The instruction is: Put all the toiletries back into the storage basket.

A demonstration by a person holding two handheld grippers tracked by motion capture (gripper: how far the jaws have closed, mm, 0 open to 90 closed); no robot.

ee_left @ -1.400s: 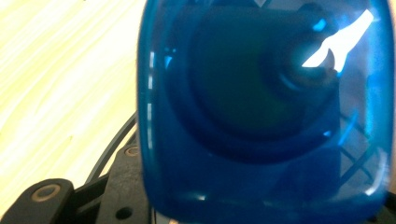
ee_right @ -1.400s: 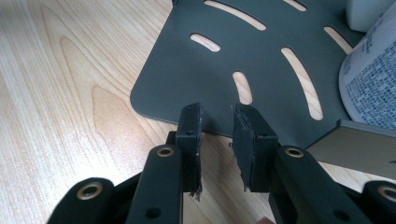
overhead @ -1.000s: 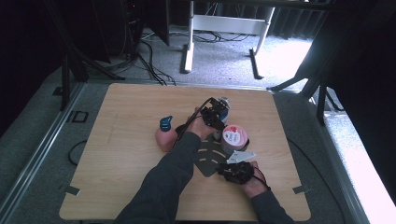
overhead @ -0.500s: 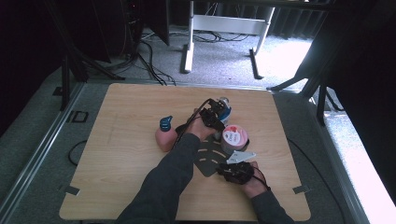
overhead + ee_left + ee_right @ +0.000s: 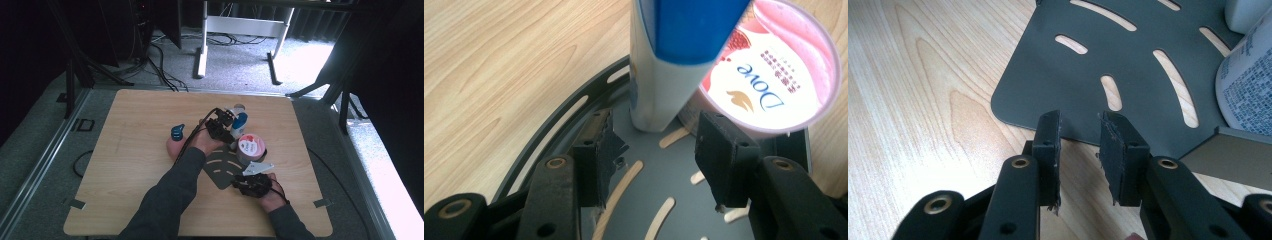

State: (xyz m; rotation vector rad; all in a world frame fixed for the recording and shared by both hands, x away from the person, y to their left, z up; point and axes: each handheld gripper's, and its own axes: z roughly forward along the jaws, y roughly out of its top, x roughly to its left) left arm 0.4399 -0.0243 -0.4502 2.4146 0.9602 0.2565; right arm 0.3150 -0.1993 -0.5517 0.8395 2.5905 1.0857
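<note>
Both jaws of the left gripper (image 5: 651,160) stand apart, and a white bottle with a blue cap (image 5: 674,60) stands just past them, not pinched. The right gripper (image 5: 1080,155) has its jaws a little apart too, with nothing between them.

The room is dark, with a grey floor (image 5: 240,60), black cables and a white stand (image 5: 240,25) behind the table. The big wooden table (image 5: 125,125) fills the middle. On it lies a flat dark plate with long slots (image 5: 222,167). The bottle stands on that plate. A round pink tub (image 5: 251,147) sits on the plate too, touching the bottle. The right gripper rests at the near edge of the plate. A small blue thing (image 5: 177,131) sits farther left.
</note>
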